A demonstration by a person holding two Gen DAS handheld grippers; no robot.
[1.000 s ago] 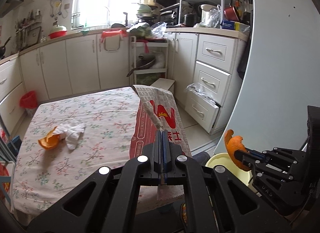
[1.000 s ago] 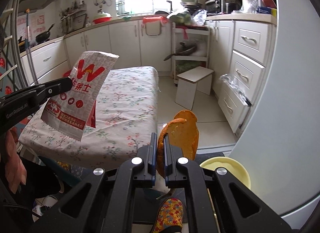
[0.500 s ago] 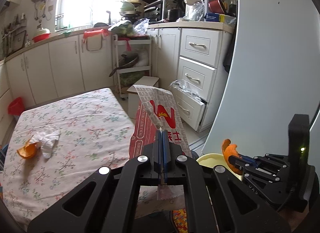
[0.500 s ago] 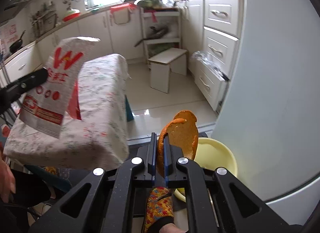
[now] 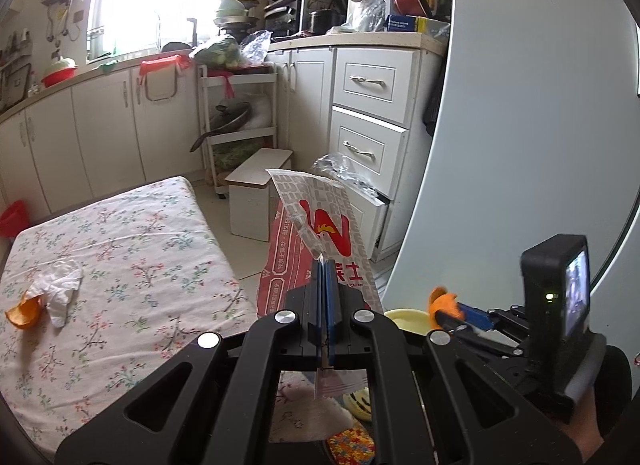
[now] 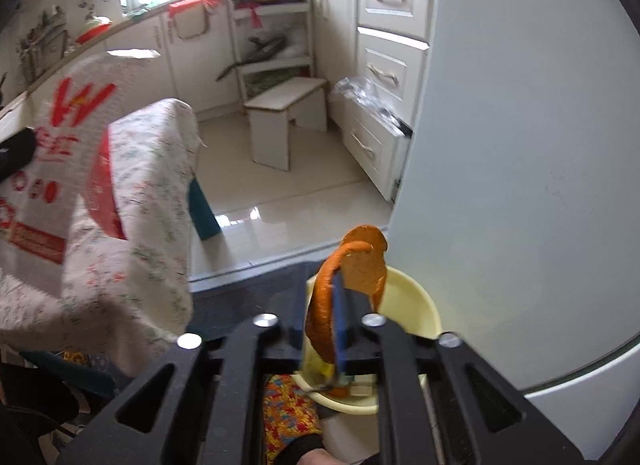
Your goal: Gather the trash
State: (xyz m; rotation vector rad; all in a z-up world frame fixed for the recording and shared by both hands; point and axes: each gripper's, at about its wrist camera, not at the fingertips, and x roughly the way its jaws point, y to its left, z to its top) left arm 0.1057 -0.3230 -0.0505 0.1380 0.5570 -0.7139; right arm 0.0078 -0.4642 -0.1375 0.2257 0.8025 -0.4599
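Releasing orange peel (image 6: 346, 297) over the yellow bin (image 6: 420, 305), you are parting the right claw (image 6: 320, 321) while the peel is resting loosely between its jaws, the left claw (image 5: 323, 285) is pinching the wrapper (image 5: 316, 225), and tissue (image 5: 58, 289) and peel scrap (image 5: 24, 315) are waiting on the table (image 5: 140, 265).

Home kitchen, white cabinets (image 5: 372, 121), cluttered countertop (image 5: 352, 39)

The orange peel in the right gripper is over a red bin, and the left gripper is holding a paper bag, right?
Not quite. In the right wrist view the orange peel in the right gripper is over a pale yellow bin, not a red one. The left gripper does hold the paper bag.
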